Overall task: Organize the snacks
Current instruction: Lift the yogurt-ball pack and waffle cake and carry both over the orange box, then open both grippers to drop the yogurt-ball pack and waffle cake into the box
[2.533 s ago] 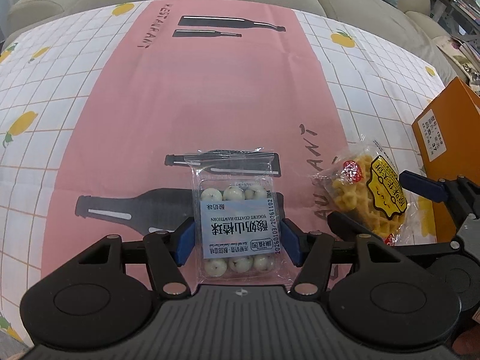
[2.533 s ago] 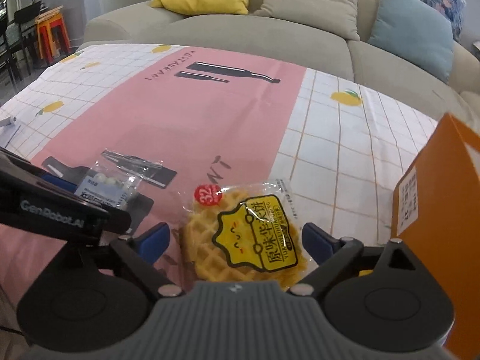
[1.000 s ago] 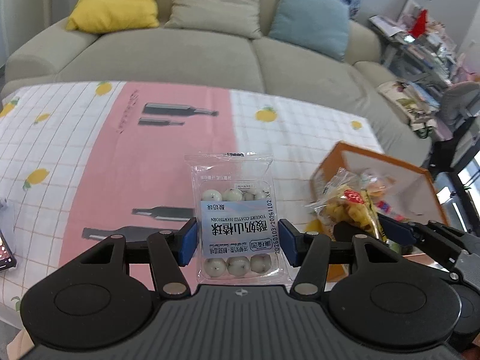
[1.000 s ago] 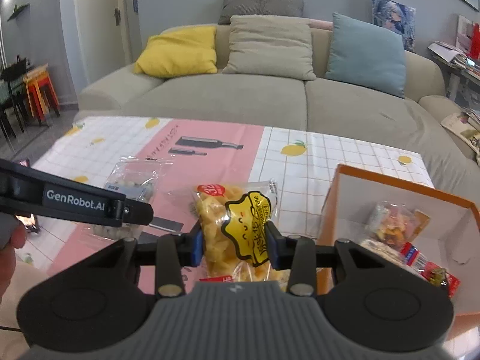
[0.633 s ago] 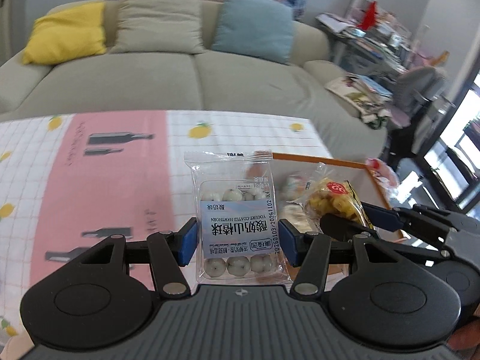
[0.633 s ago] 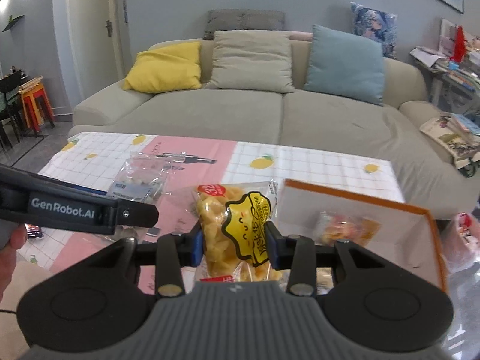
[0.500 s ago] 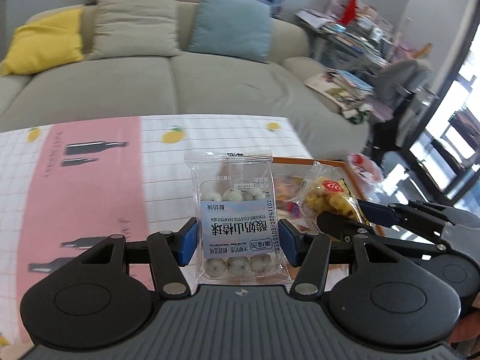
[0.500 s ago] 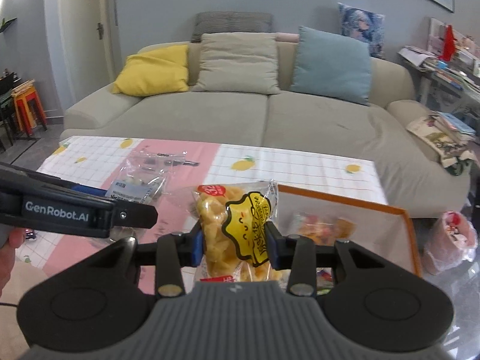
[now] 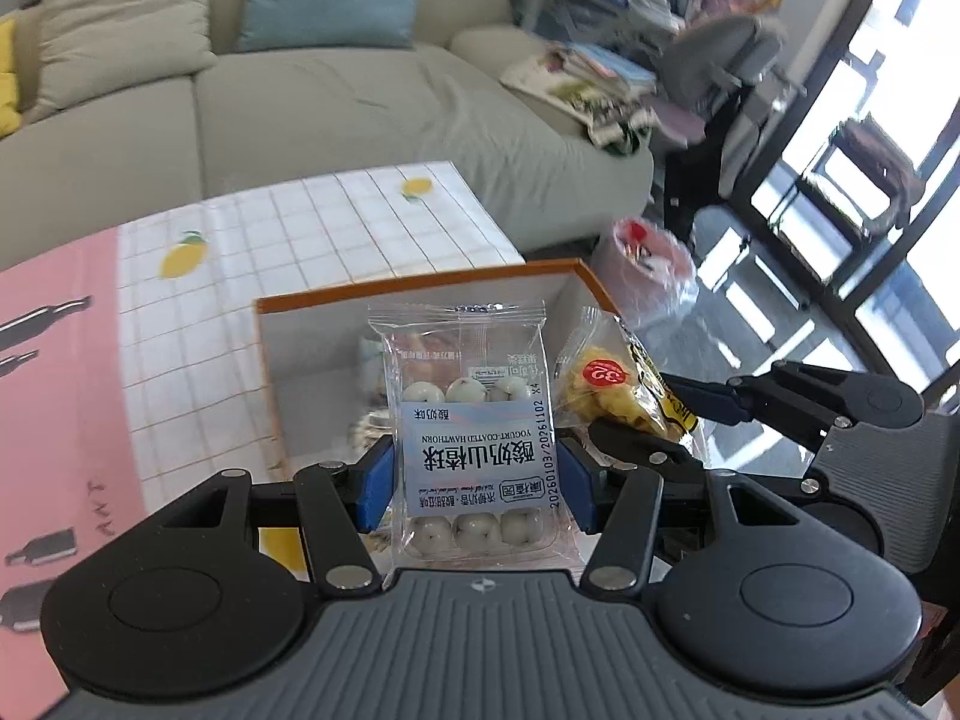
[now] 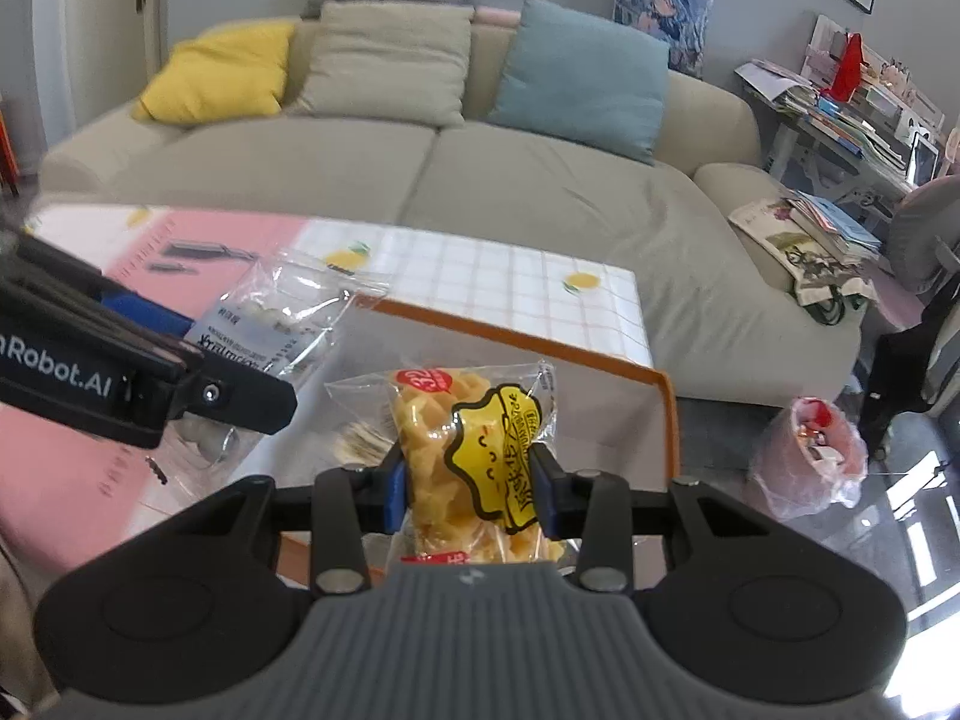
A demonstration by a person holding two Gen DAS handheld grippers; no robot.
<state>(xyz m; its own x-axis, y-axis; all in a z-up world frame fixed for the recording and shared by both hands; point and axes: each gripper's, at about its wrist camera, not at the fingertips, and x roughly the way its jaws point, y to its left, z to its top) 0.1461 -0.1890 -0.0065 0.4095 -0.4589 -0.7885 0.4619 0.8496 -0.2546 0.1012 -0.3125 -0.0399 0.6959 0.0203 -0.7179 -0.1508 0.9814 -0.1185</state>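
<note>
My left gripper (image 9: 474, 483) is shut on a clear pack of yogurt hawthorn balls (image 9: 474, 420) and holds it up over the open orange box (image 9: 312, 354). My right gripper (image 10: 471, 483) is shut on a yellow waffle pack (image 10: 474, 450) and holds it above the same box (image 10: 666, 414). The waffle pack (image 9: 618, 390) shows to the right in the left wrist view. The hawthorn pack (image 10: 270, 324) shows to the left in the right wrist view. Other snack packs (image 9: 372, 426) lie inside the box, mostly hidden.
The box stands at the right end of the table with the pink and white cloth (image 9: 240, 276). A sofa (image 10: 480, 180) is behind the table. A pink bin bag (image 10: 810, 450) stands on the floor to the right.
Both grippers closed on their packs, lifted them off the table and carried them right, to above the orange box.
</note>
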